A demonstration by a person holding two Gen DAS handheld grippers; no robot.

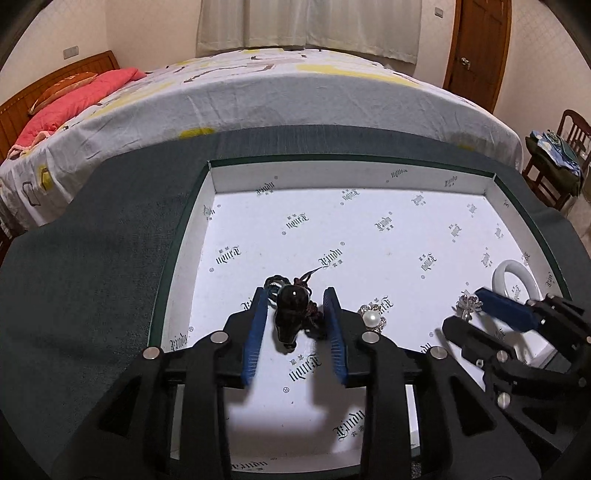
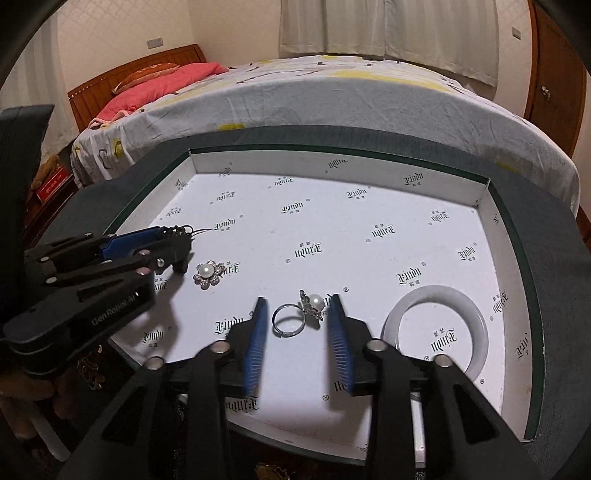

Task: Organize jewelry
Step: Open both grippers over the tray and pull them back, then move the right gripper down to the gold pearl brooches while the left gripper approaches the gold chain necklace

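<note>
Bedroom setting: a bed [image 1: 295,92] with a patterned sheet and a pink quilt [image 1: 74,99] sits behind the work surface, curtains [image 1: 310,26] on the far wall, a wooden door [image 1: 480,48] to the right. Up front a dark green cloth [image 1: 92,258] lies under a shallow white box tray [image 1: 369,173] lined with logo-printed paper.

Your left gripper [image 1: 295,295] is down inside the tray, jaws apart, blue pads on either side of a dark bead pendant [image 1: 290,314] with a braided cord. The pendant lies on the tray floor between the pads; neither pad presses on it as far as the left wrist view shows. Just right of that gripper lies a pearl flower brooch [image 1: 372,318], also seen in the right wrist view [image 2: 208,274].

Your right gripper [image 2: 298,301] is also down in the tray, jaws apart. A pearl ring [image 2: 299,317] lies flat on the paper between the pads, silver band toward the left pad, pearl head close to the right pad; whether it touches that pad you can't tell. Nothing is clamped.

A white bangle [image 2: 436,326] lies flat just right of the right gripper, near the tray's right wall.

All four pieces sit along the near part of the tray, apart from each other.
</note>
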